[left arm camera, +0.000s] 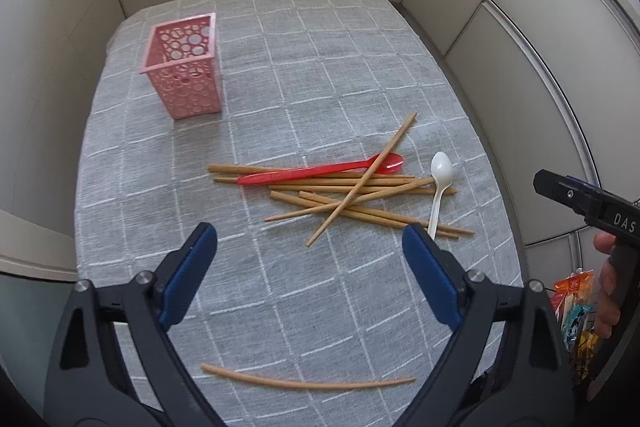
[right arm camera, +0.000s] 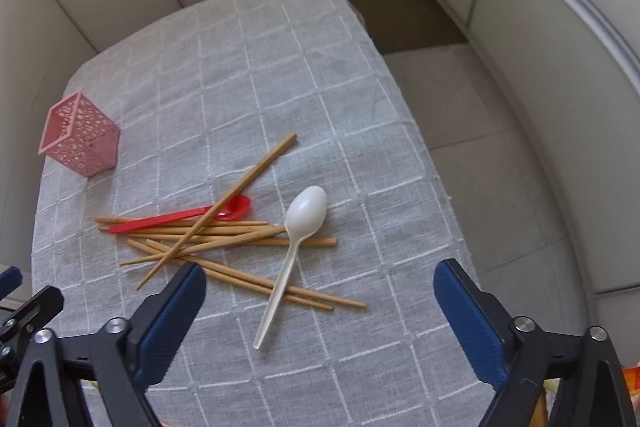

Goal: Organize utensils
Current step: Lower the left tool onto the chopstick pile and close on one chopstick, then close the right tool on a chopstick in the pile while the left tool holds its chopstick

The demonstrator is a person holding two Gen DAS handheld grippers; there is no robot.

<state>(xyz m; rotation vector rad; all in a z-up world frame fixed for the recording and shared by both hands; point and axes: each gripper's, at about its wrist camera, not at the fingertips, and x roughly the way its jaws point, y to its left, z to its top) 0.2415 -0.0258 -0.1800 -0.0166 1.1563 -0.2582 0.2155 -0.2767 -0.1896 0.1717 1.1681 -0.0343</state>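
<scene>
Ahead of my right tongs (right arm camera: 320,301), gaping wide and empty, the white spoon (right arm camera: 294,259) lies on the tabletop (right arm camera: 280,75) handle-first toward them across the chopsticks (right arm camera: 224,239), nearer than to my equally empty, wide-open left tongs (left arm camera: 310,259).

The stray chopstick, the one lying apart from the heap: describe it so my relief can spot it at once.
On the grey checked tablecloth, find the tangled chopstick pile with its two spoons. The stray chopstick lies alone on bare cloth on the pile's near side, nearest the left gripper, touching nothing.
</scene>
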